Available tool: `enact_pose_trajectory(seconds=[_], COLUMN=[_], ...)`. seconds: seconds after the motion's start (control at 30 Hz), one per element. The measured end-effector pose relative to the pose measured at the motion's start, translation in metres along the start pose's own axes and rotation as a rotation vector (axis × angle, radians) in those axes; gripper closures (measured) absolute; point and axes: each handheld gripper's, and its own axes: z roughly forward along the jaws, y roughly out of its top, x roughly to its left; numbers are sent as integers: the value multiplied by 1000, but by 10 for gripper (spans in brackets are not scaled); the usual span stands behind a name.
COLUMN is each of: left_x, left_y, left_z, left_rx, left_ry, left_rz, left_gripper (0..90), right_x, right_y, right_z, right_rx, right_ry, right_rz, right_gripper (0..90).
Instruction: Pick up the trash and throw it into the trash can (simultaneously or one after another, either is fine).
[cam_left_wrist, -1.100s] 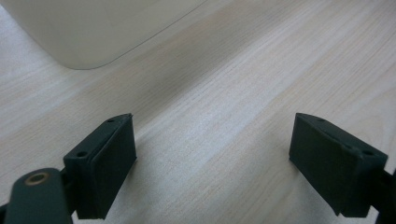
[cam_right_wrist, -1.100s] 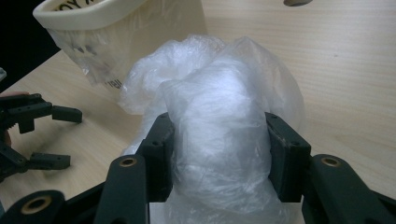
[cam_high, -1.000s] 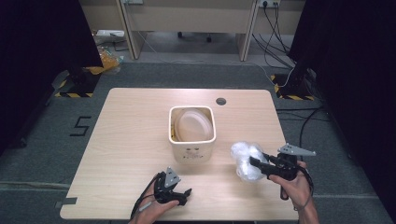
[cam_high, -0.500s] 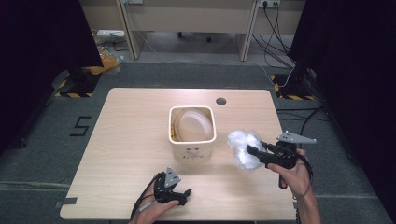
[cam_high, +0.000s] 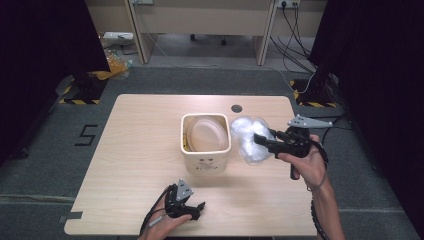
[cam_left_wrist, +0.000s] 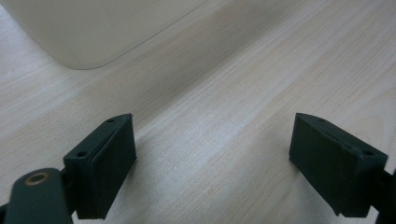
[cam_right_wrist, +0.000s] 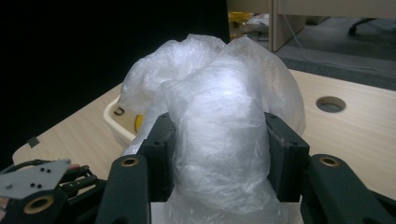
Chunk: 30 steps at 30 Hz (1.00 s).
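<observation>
I keep the crumpled plastic bag (cam_high: 250, 137), right of centre in the high view, clamped in the right gripper (cam_high: 261, 140), centring it over the bin (cam_high: 205, 159) before release. The left gripper (cam_high: 194, 209) rests, jaws apart.

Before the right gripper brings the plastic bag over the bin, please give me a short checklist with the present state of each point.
1. Right gripper shut on the bag: ok.
2. Bag lifted off the table: ok.
3. Bin upright, mouth open: ok.
4. Room in the bin: cannot tell; a pale round thing lies inside.
5. Left gripper open, away from the bin: ok.
</observation>
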Motion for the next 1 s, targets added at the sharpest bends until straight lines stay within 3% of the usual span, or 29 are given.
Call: enact_pose_trajectory(seconds=[0.23, 0.43, 1.0], left_x=[0, 0, 0], left_y=[0, 0, 0], left_z=[0, 0, 0], left_rx=[1, 0, 2], left_ry=[0, 0, -2], left_rz=[1, -1, -2], left_gripper=[137, 137, 137], right_x=[17, 24, 29], right_y=[24, 38, 44], right_z=[36, 64, 132], right_rx=[29, 58, 143], right_ry=[57, 80, 111], right_rz=[-29, -39, -1], right_gripper=[523, 523, 523])
